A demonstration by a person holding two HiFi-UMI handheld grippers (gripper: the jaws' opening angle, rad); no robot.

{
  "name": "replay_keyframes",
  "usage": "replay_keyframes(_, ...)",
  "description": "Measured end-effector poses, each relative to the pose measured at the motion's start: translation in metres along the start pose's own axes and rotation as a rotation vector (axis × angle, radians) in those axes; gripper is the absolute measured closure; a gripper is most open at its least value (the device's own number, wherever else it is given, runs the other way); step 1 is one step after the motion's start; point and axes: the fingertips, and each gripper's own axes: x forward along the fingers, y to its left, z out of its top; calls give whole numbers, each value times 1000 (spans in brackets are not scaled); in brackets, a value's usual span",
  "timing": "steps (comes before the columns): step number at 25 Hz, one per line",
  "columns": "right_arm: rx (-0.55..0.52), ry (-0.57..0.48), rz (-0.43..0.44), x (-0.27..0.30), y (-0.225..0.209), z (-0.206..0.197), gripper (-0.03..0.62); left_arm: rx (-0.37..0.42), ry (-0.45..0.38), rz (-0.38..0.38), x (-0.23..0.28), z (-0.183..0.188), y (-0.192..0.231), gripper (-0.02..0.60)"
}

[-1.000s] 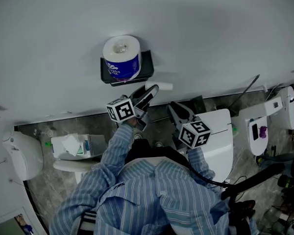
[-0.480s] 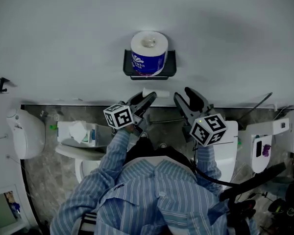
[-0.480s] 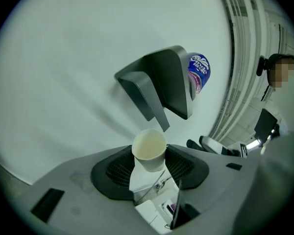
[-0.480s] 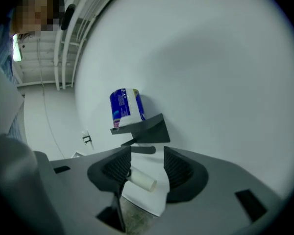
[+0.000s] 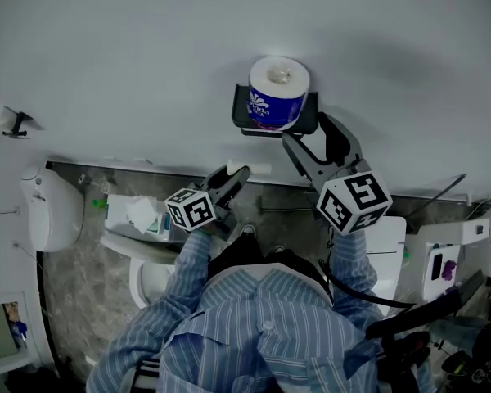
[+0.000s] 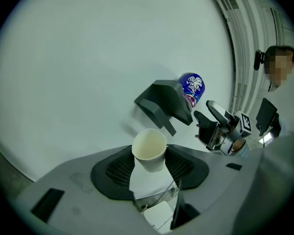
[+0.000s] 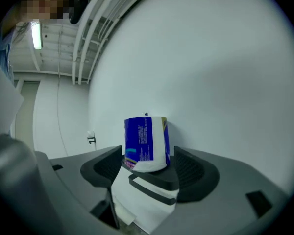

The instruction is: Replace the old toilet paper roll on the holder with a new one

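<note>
The new roll (image 5: 278, 91), white in a blue wrapper, stands upright on the black wall holder (image 5: 311, 115). My right gripper (image 5: 315, 140) reaches up just under the holder's right side. Its jaws are opening, and the new roll (image 7: 147, 143) and the holder (image 7: 154, 177) show ahead between them, with no pad pressing on either. The old roll (image 5: 250, 169), a nearly bare cardboard tube (image 6: 149, 150) with a paper tail, is gripped in my left gripper (image 6: 149, 166), below and left of the holder (image 6: 162, 102). In the left gripper view my right gripper (image 6: 216, 126) shows beside the holder.
A white wall (image 5: 147, 47) fills the upper half of the head view. Below it stand a white toilet (image 5: 380, 244) on the right and a white fixture bearing a tissue box (image 5: 139, 215) on the left. A white dispenser (image 5: 53, 211) and a hook (image 5: 15, 121) are at far left.
My right gripper has risen to the holder and its jaws have spread apart. My left gripper has carried the old tube down and left, away from the holder.
</note>
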Motion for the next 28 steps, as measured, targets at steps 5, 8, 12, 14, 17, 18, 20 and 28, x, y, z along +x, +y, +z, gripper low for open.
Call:
replay_keyframes(5,-14,-6,-9,23,5,15,266,-3,-33,30,-23,10,13,387)
replay_keyframes(8,-26,0,-43,36,7,21,263,-12,-49,42,-37,16,21,387)
replay_keyframes(12,8,21,-14,45,12,23,256,-48,-76,70,-53,16,31,387)
replay_keyframes(14,43,25,-10,48,12,24,236,-57,-84,94,-60,14,37,387)
replay_keyframes(17,24,52,-57,53,8,24,214,-74,-98,112,-65,14,43,387)
replay_keyframes(18,-10,73,-82,56,7,22,208,-78,-101,115,-66,14,43,387)
replay_keyframes(20,-88,116,-122,64,7,19,203,-82,-102,117,-68,15,45,387)
replay_keyframes(28,-172,81,-158,70,14,20,194,-92,-99,94,-63,12,45,387)
